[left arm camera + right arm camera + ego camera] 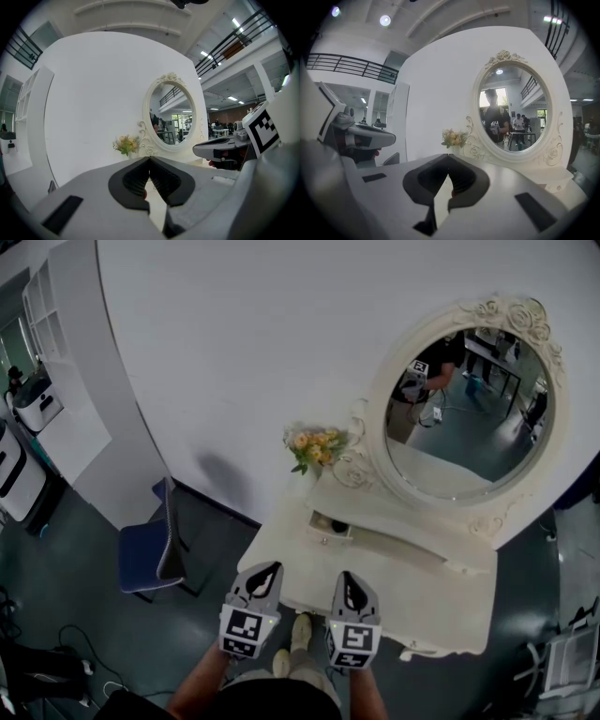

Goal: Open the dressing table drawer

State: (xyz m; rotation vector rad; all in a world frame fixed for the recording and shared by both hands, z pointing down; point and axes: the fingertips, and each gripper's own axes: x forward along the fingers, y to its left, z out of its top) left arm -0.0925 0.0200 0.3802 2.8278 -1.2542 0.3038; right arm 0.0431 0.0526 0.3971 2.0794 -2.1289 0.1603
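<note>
The white dressing table [441, 601] stands against the wall, with an oval mirror [469, 413] on top. At the left end of its raised tier a small drawer [328, 526] juts out toward me, its inside dark. Both grippers hang side by side in front of the table's near edge, apart from the drawer. My left gripper [272, 566] has its jaws together with nothing between them, its tips [149, 158] meeting. My right gripper [349, 576] is likewise shut and empty, tips [449, 156] closed. Each gripper sees the other at its side.
A vase of yellow flowers [317, 446] stands on the table's left end beside the mirror. A blue chair [155, 545] sits on the floor to the left. White shelving [56, 381] lies further left. The person's shoes [292, 643] are below the grippers.
</note>
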